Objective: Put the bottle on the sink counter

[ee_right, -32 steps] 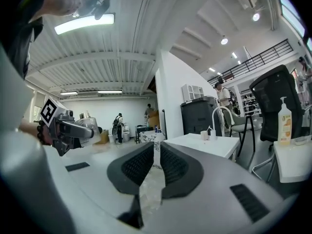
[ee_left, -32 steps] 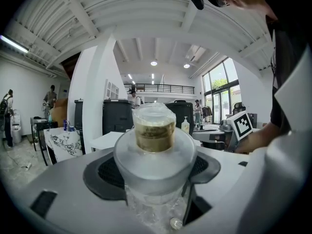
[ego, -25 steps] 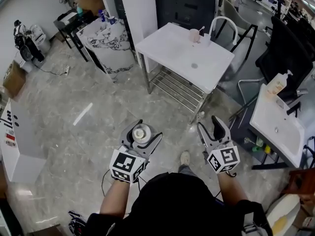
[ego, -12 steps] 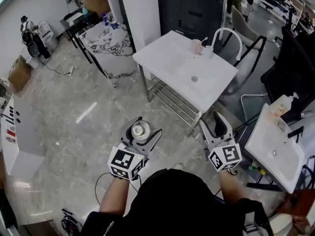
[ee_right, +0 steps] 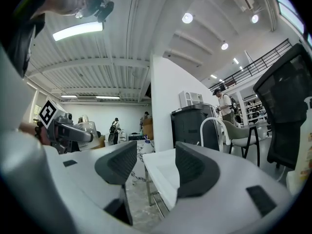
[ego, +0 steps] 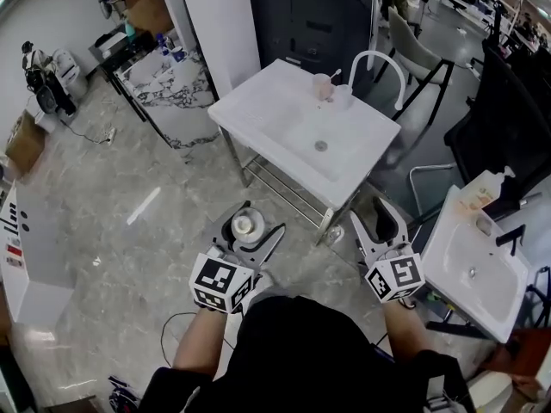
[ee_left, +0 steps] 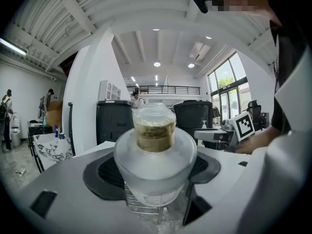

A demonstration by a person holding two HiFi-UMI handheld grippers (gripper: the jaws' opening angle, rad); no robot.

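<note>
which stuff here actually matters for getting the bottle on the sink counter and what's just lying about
For the job:
- bottle, clamped in the left gripper
- white sink counter ahead

Just lying about:
- pink cup on that counter
- soap dispenser on the second sink
- marble table
- cardboard box
- right gripper, open and empty

Grey marbled floor [ego: 103, 231], white pillar [ego: 219, 24], veined marble table [ego: 168, 101], black office chair [ego: 508, 110], ribbed white ceiling [ee_right: 122, 43]

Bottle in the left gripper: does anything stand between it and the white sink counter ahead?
Nothing visible does. Only floor lies between the bottle, held in the left gripper, and the sink counter; its near side is bare.
</note>
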